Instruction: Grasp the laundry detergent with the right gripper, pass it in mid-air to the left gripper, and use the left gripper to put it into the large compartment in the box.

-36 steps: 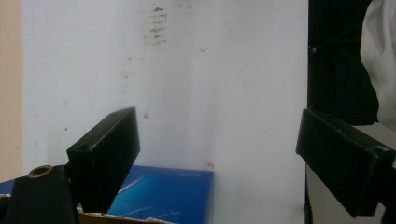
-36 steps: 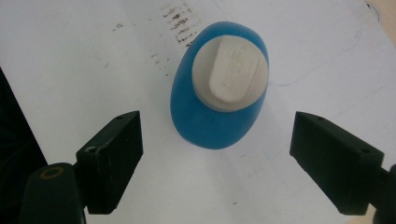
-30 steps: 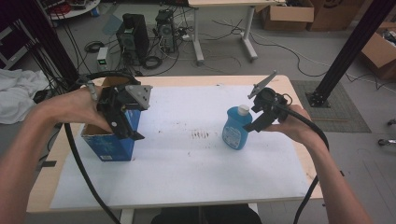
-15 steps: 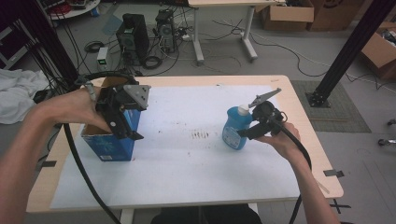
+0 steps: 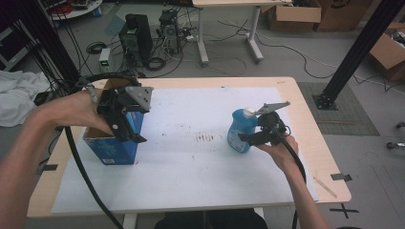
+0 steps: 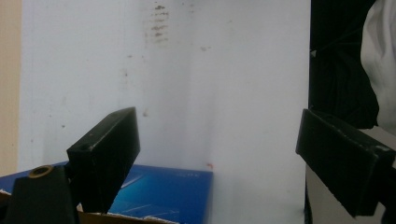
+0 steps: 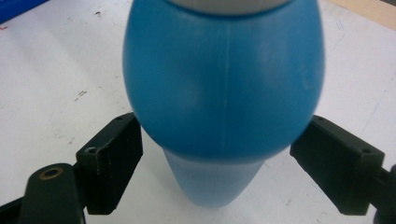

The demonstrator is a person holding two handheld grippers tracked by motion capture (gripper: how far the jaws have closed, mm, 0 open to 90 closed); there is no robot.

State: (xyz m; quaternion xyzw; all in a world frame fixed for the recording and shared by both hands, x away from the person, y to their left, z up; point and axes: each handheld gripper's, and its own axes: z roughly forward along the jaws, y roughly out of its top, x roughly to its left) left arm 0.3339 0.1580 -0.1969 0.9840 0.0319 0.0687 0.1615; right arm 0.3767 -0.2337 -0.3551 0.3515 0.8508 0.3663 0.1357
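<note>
The blue bottle point(image 5: 240, 131) is seen standing upright on the white sheet point(image 5: 191, 171) near the right edge of the table point(image 5: 313, 143), and the right gripper point(image 5: 249, 138) is held against its side with the jaws spread wide, one on each flank of the bottle's body point(image 7: 224, 93), close beside it but not visibly pressed in. The left gripper point(image 5: 133, 136) is held with its jaws wide apart and nothing between them, at the blue box point(image 5: 112, 145) near the table's left edge.

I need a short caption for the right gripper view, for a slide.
Open right tool straddling the blue bottle on the white table cover, jaws not yet touching it.
</note>
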